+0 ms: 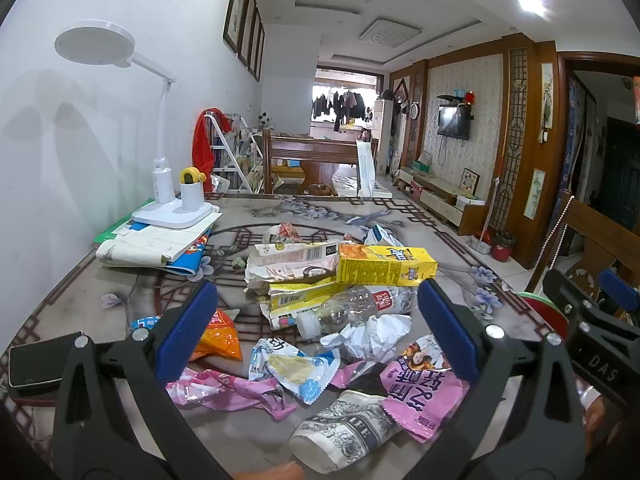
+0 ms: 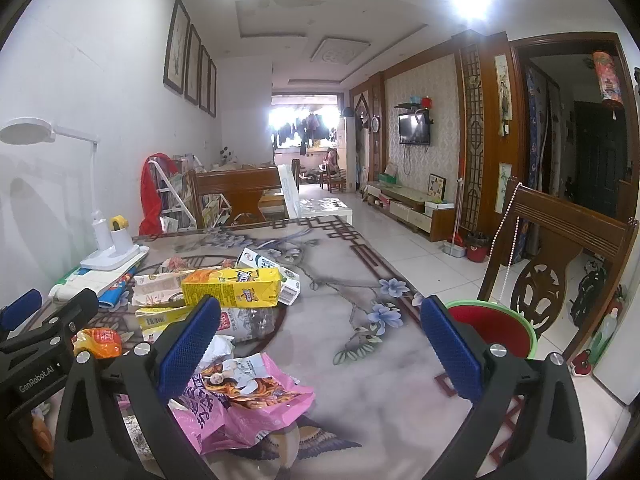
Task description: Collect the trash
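A heap of trash lies on the flower-patterned table (image 1: 120, 280): a yellow carton (image 1: 384, 270), a crushed clear plastic bottle (image 1: 356, 306), crumpled white paper (image 1: 372, 334), a blue and white wrapper (image 1: 296, 368), pink wrappers (image 1: 424, 396), an orange packet (image 1: 218, 340) and a printed paper cup (image 1: 340, 436) on its side. My left gripper (image 1: 316, 332) is open and empty, just above the heap. My right gripper (image 2: 320, 340) is open and empty over the table to the right of the heap, with the pink wrapper (image 2: 248, 400) by its left finger. A red basin with a green rim (image 2: 496, 324) sits at the table's right edge.
A white desk lamp (image 1: 168, 200) stands on papers (image 1: 156, 244) at the back left. A black phone or wallet (image 1: 44, 364) lies at the near left. A wooden chair (image 2: 556, 264) stands to the right of the table. The right gripper shows in the left wrist view (image 1: 592, 312).
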Available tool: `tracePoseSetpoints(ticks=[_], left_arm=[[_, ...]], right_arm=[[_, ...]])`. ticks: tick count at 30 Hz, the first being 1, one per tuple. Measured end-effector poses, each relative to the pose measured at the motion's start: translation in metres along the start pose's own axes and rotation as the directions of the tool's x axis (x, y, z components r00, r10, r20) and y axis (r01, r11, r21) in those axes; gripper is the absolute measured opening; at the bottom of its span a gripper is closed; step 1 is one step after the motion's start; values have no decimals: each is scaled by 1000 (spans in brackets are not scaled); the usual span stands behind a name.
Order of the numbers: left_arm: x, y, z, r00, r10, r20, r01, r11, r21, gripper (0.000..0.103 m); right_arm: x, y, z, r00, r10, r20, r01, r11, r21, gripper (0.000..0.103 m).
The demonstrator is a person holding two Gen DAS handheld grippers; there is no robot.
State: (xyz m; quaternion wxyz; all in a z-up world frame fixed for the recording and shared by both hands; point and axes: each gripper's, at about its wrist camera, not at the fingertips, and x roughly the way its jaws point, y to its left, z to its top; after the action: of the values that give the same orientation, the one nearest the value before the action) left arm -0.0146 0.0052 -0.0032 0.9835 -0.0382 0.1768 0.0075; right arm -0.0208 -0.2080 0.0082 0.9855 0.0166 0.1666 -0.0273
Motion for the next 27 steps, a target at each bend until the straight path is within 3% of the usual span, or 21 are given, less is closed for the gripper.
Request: tracePoseSetpoints(ticks=[27], left_arm=[[3,-2,-7,1000,-8,-24,8,1000,7,98]], right_arm=[[-3,0,-3,1000,9,-25,-9,1000,-5,96]])
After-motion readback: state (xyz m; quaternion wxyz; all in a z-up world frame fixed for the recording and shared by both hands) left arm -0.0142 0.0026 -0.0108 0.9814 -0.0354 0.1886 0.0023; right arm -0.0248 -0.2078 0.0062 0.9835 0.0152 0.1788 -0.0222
